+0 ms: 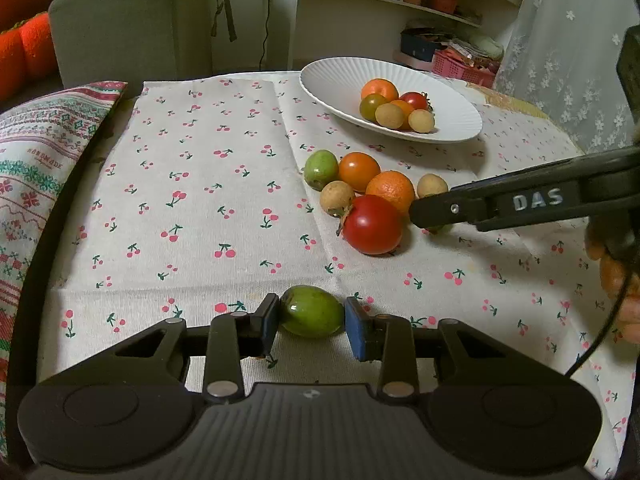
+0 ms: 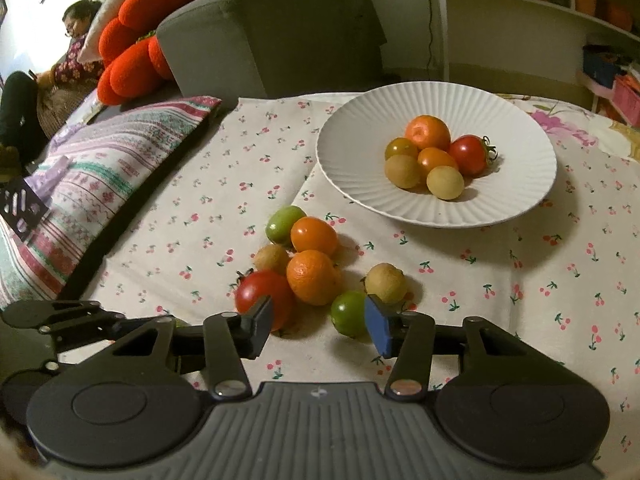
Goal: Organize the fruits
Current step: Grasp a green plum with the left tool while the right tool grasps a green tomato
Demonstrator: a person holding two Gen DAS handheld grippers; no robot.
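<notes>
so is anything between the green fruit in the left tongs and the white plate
Yes. The green fruit sits between the left tongs' pads, and the loose pile around the red tomato lies on the cloth between it and the white plate. The right tongs reach in there too.

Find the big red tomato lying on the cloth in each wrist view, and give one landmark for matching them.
Left wrist view: the big red tomato lies right of centre, the nearest fruit of the pile.
Right wrist view: the tomato sits left of centre, partly behind the right hand-held gripper's black pad.
Shared landmark: the white ribbed plate beyond the pile.
</notes>
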